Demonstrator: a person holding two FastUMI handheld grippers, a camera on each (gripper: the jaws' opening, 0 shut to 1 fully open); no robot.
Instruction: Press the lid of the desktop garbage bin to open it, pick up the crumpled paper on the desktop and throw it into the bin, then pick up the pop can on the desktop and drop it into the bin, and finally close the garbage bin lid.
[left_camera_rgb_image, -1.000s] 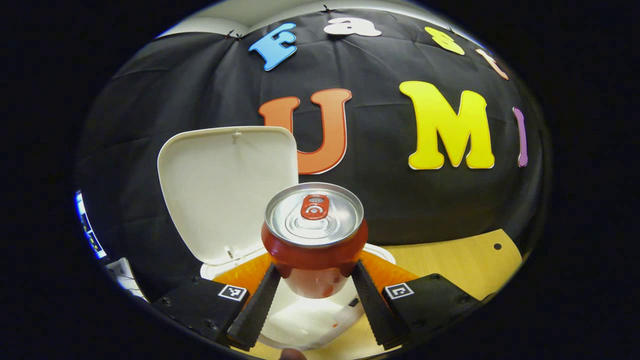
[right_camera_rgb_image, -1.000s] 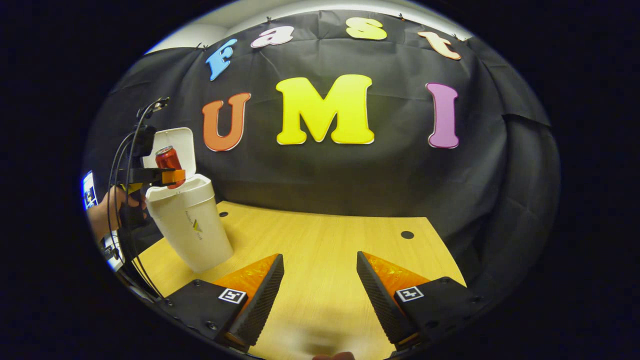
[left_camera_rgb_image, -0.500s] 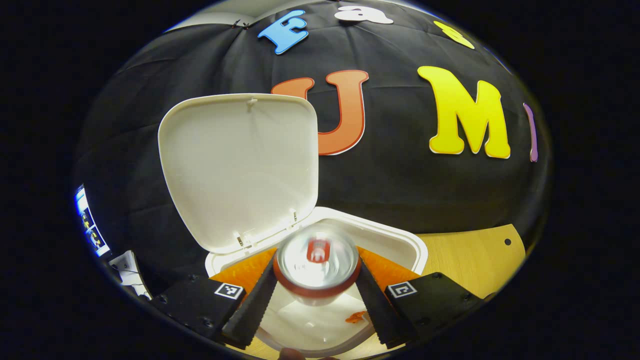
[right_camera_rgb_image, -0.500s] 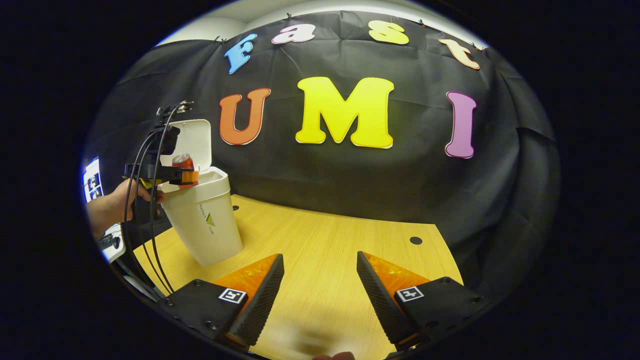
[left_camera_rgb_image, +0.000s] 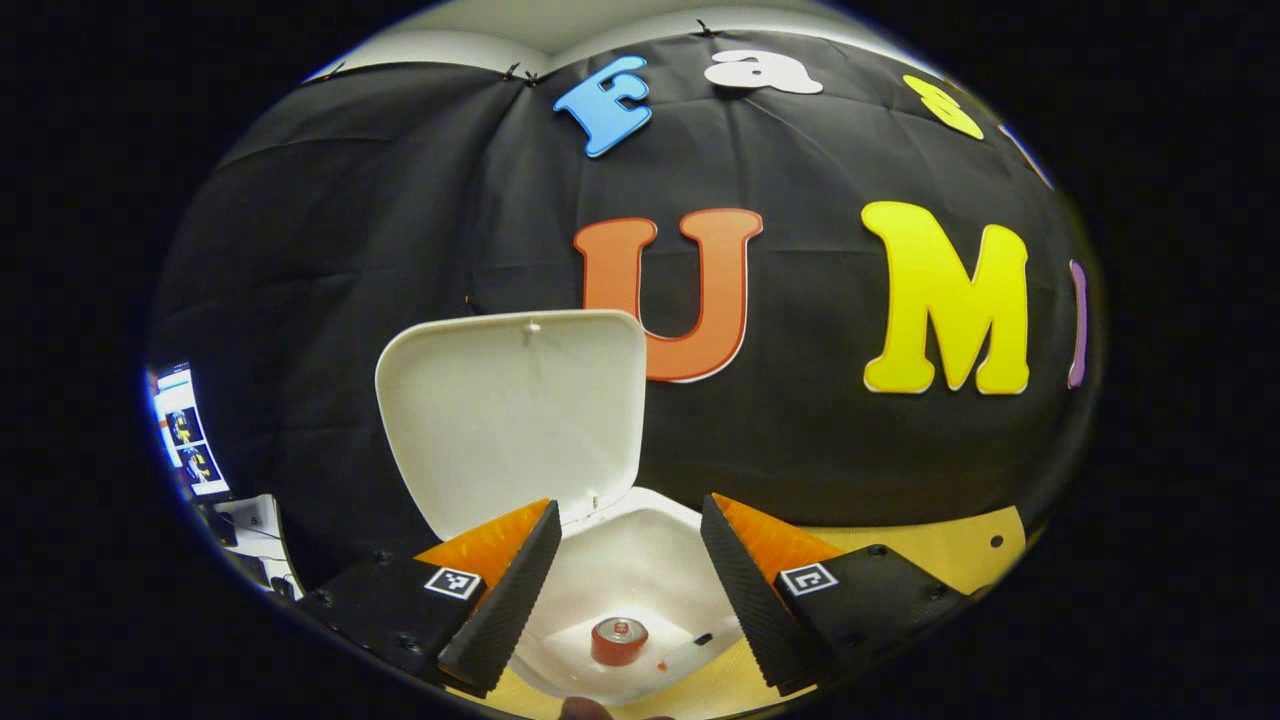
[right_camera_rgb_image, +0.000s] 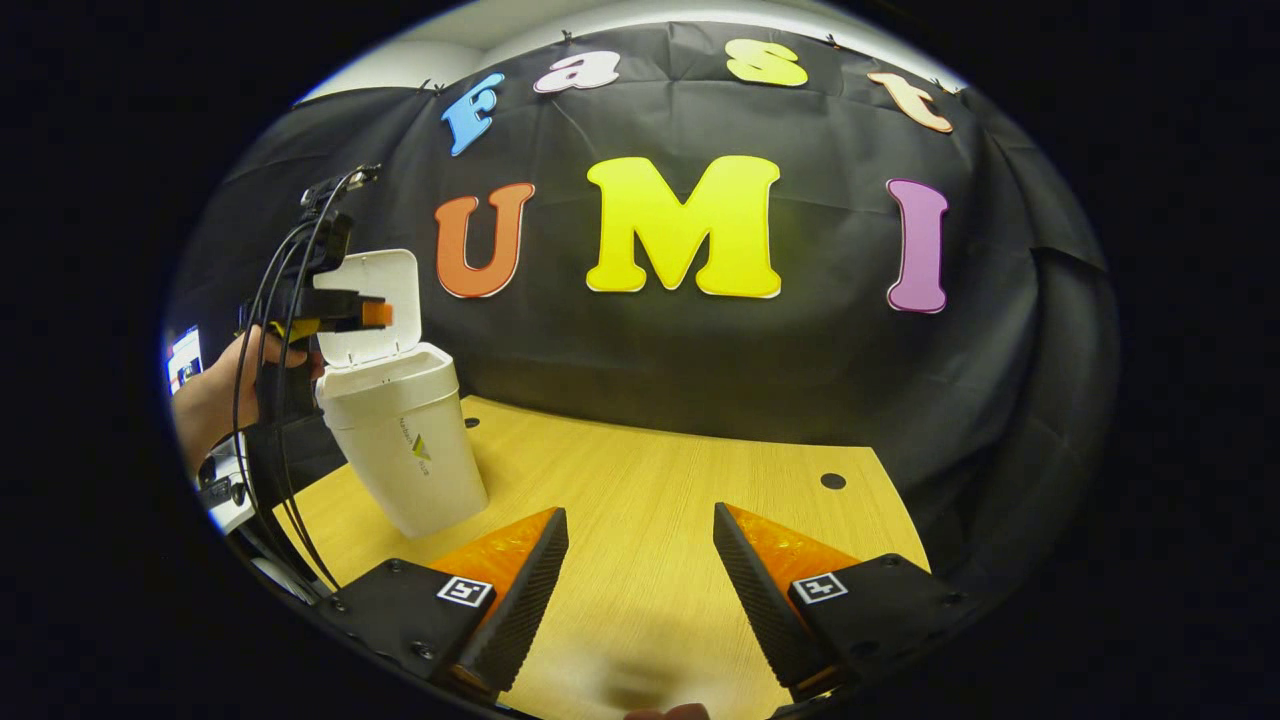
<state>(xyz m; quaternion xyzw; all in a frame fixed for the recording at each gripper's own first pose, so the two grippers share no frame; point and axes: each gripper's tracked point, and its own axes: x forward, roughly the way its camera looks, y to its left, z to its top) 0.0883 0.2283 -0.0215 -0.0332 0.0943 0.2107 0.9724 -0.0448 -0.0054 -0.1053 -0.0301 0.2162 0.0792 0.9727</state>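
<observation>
Landmark: the garbage bin (right_camera_rgb_image: 400, 440) stands on the left part of the desktop (right_camera_rgb_image: 660, 500); every place below is given from it.
Hand: left of the bin in the right gripper view, a hand (right_camera_rgb_image: 215, 395) holds the left gripper's handle, cables looping past it.
Left gripper: the left gripper (left_camera_rgb_image: 625, 560) hovers just above the bin's mouth, fingers spread apart and grasping nothing; seen from the right gripper view it (right_camera_rgb_image: 375, 315) sits in front of the raised lid.
Lid: the lid (left_camera_rgb_image: 515, 415) stands open and upright at the back of the bin, hinged at the rim.
Bin contents: the pop can (left_camera_rgb_image: 618, 640) rests upright on the bin's floor, top end up. A small red fleck lies beside it. The crumpled paper is not something I can pick out inside, so I cannot tell where it lies.
Step in hand: judging by the can in the bin, the can drop looks done; only closing the lid remains.
Next move: likely to get above or behind the lid's top edge and press it forward and down until it latches, steadily enough not to tip the bin.
Right gripper: the right gripper (right_camera_rgb_image: 640, 580) hangs over bare desktop well to the right of the bin, jaws apart and empty.
</observation>
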